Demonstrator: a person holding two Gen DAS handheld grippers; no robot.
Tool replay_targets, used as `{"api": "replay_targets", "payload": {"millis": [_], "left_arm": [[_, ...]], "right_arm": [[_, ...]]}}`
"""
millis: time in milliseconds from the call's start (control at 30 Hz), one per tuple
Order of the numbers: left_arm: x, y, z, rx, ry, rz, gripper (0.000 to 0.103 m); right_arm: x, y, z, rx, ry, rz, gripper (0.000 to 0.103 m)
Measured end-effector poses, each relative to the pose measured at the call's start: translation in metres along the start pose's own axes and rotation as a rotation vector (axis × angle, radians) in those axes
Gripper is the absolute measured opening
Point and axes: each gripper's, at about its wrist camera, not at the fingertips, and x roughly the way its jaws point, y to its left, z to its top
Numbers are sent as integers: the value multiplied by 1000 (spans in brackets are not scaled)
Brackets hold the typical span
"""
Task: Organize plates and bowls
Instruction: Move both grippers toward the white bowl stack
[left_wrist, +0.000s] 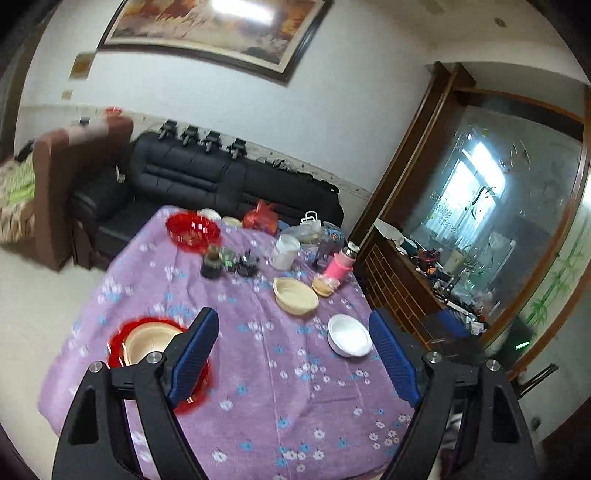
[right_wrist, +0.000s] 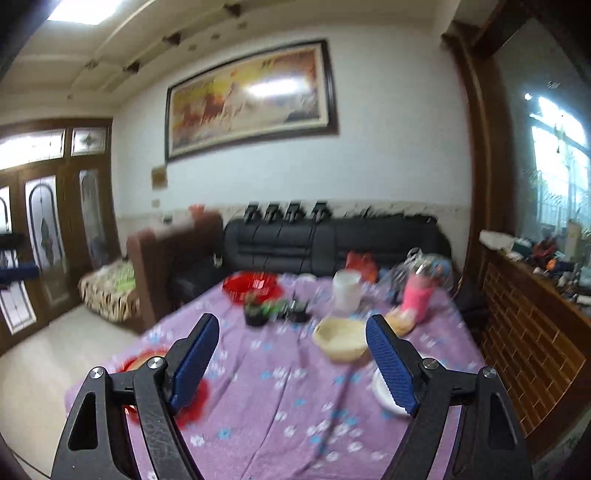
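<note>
Both tongs up, wide and empty over the table.

Left gripper (left_wrist: 291, 362) and right gripper (right_wrist: 291, 365) gape with nothing between the pads. At nine o'clock a beige bowl (left_wrist: 151, 341) sits on the red plate (left_wrist: 122, 343); white bowl (left_wrist: 349, 334) at two, cream bowl (left_wrist: 295, 297) beyond, pink bottle (left_wrist: 338, 267) just behind. My worry: a hurried reach could knock that bottle. The left view shows the nested stack sharply; the right view blurs it but reveals glass doors (right_wrist: 48, 229).

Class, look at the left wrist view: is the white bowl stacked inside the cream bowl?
No. The white bowl sits alone on the purple tablecloth, apart from the cream bowl farther back.
</note>
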Motion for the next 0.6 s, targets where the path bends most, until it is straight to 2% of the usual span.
{"api": "replay_targets", "payload": {"millis": [67,167,300,333,367,433,533,600], "left_arm": [[-4,-11,23,35,-14,30,86],[-16,-24,58,84,-86,110,90],[-34,-31,103,117,-158,229,92],[-39,-31,114,120,-175,260,94],[-41,-33,129,131,-189,307,100],[-42,-30,144,144,-198,347,103],[-28,-19,143,136,-179,341,103],[-6,-10,126,128,-144,308,103]], "right_arm": [[-20,-12,40,5,0,-10,85],[-54,-33,110,25,-19,-79,85],[-98,-52,207,29,-106,-237,85],[-103,-54,222,27,-122,-266,85],[-109,-58,240,23,-140,-301,86],[-115,-68,272,25,-167,-370,87],[-103,-81,282,41,-169,-404,93],[-78,-93,260,60,-115,-360,94]]}}
